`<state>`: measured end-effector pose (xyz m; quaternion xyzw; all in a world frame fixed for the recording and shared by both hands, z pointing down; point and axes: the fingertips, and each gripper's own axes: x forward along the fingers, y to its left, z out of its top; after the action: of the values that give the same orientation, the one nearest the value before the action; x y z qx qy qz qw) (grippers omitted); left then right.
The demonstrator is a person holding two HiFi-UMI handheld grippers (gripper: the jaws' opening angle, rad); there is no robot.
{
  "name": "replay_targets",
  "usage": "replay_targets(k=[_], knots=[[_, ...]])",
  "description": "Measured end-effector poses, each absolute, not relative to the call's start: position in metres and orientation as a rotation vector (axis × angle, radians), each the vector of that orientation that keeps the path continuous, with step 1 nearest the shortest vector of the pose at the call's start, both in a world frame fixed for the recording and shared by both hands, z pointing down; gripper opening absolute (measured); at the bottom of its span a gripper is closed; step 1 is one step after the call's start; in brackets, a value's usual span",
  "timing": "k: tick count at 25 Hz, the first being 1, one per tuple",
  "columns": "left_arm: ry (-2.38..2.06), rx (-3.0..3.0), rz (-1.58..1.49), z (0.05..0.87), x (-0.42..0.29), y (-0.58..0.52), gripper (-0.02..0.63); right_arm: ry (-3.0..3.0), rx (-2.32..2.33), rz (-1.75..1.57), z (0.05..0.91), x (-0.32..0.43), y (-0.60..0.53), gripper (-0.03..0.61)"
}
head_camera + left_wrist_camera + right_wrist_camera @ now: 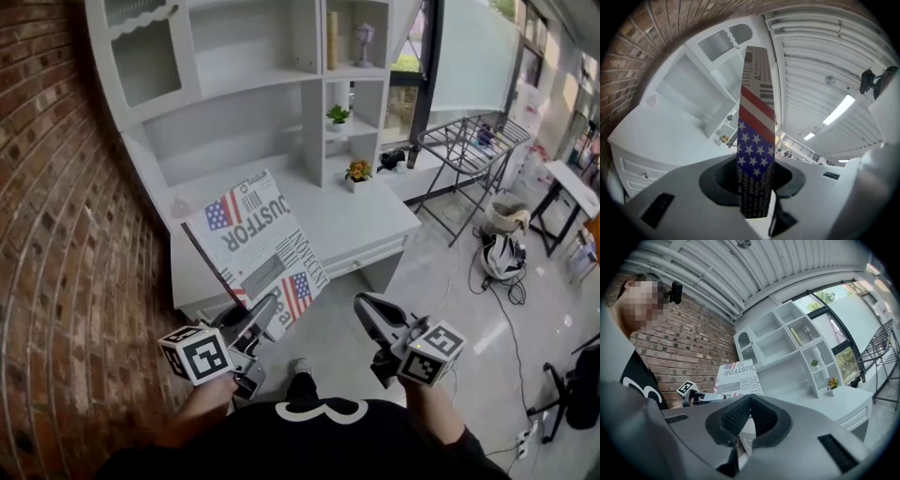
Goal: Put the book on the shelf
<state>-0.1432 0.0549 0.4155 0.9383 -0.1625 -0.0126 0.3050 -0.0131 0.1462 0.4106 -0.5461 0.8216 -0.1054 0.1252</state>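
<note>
The book [255, 246], white with flag prints and black lettering, is held tilted in the air in front of the white desk [361, 223]. My left gripper [265, 315] is shut on its lower corner. In the left gripper view the book [756, 136] stands edge-on between the jaws, rising toward the white shelf unit [701, 79]. The shelf unit [272, 89] stands on the desk against the brick wall. My right gripper [366, 307] hovers to the right of the book and apart from it. Its jaws are shut and hold nothing [749, 399].
A brick wall [56, 216] runs along the left. Small potted plants [357, 172] sit on the desk and in a shelf cubby. A metal drying rack [469, 150], a basket [507, 217], bags and cables stand on the floor to the right.
</note>
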Motion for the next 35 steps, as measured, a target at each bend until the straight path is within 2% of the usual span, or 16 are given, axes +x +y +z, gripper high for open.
replay_targets(k=[12, 22, 35], knots=[[-0.419, 2.432, -0.008, 0.427, -0.087, -0.100, 0.150, 2.417, -1.612, -0.434, 0.418, 0.037, -0.016, 0.009], [-0.458, 2.473, -0.049, 0.410, -0.074, -0.211, 0.150, 2.522, -1.530, -0.436, 0.406, 0.051, -0.148, 0.009], [-0.554, 2.570, -0.079, 0.382, -0.072, -0.266, 0.150, 2.564, -1.454, -0.372, 0.391, 0.055, -0.211, 0.009]])
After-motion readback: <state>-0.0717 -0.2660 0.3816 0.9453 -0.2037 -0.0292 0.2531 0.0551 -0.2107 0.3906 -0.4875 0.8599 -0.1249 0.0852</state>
